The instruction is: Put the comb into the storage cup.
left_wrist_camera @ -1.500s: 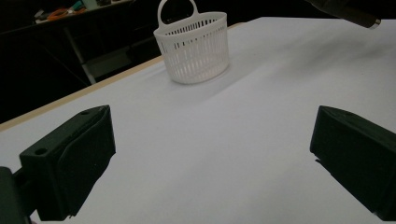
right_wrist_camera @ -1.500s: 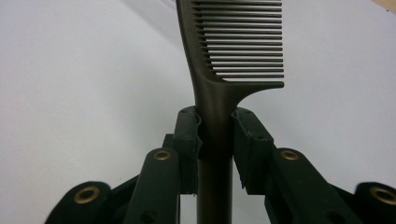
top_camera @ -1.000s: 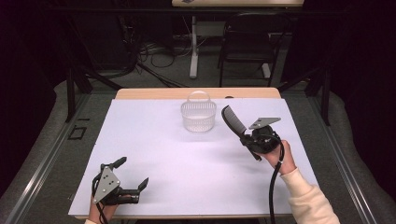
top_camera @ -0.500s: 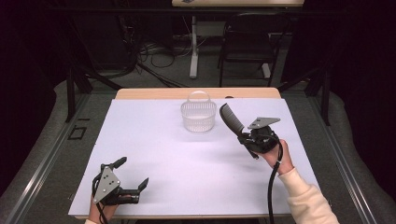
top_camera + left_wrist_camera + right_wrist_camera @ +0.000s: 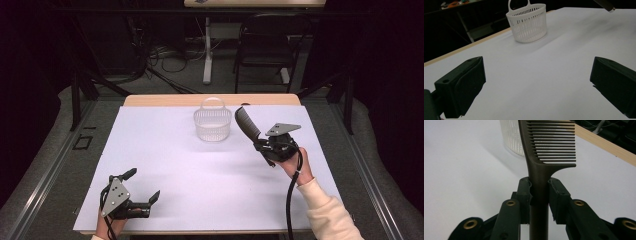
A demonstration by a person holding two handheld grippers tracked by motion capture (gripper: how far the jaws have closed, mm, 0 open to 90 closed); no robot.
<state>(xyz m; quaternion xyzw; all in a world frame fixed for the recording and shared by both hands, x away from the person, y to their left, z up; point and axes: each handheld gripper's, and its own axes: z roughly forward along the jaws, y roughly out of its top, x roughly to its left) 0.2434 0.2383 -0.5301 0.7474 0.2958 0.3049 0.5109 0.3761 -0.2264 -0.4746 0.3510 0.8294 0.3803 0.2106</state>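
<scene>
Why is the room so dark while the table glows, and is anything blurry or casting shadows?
High view: the white table sheet is lit, the surroundings are nearly black. Left gripper view: the white slotted plastic basket casts a soft shadow. Right gripper view: the dark plastic comb is sharp, the basket behind it blurred.

My right gripper [image 5: 261, 143] is raised over the right half of the bench [image 5: 200, 180], its fingers clamped on a dark comb [image 5: 246, 123] angled up toward the white basket [image 5: 213, 125]. My left gripper [image 5: 142, 187] sits at the near left corner, fingers spread wide, holding nothing.
</scene>
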